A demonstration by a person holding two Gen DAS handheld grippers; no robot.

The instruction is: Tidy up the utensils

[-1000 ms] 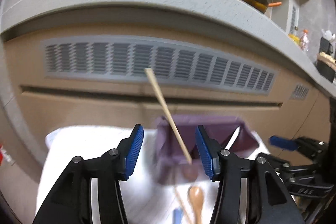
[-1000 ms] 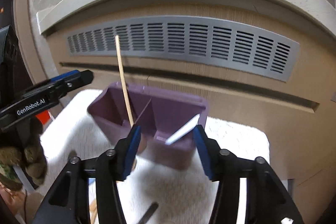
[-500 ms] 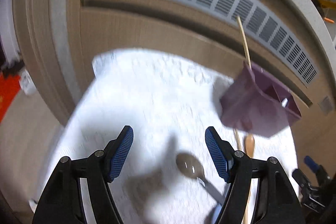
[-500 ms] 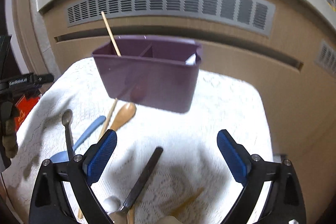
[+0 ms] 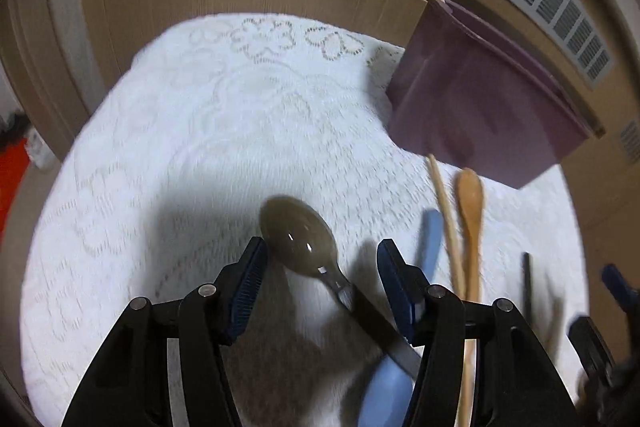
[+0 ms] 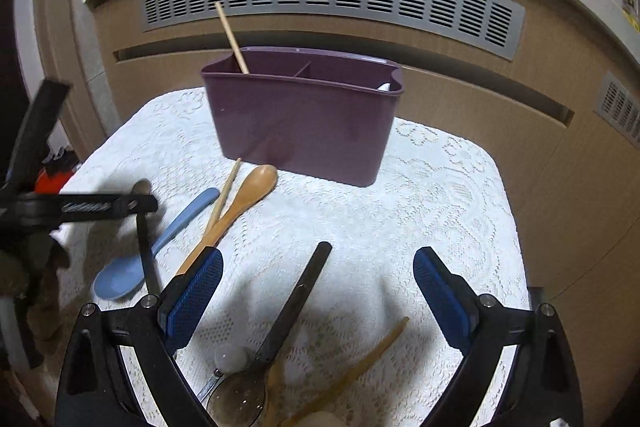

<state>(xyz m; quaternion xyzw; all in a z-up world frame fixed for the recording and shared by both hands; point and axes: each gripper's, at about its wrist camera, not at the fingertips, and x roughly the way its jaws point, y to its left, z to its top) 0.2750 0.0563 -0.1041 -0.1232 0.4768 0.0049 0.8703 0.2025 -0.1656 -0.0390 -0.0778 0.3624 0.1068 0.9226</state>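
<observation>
Now the left gripper (image 5: 320,259), fingers wide, is hanging over the spoon (image 5: 298,241); closing crooked could flick it away.

No text, label, brand or number could be read in either view. The only lettering was a pale printed strip on the side of the left claw's (image 6: 136,205) arm, seen at the left edge of the right wrist view, and motion blur smeared it beyond reading. A yellow patch at the far upper right of that view, well beyond the right claw (image 6: 316,301), was too small to make out.
</observation>
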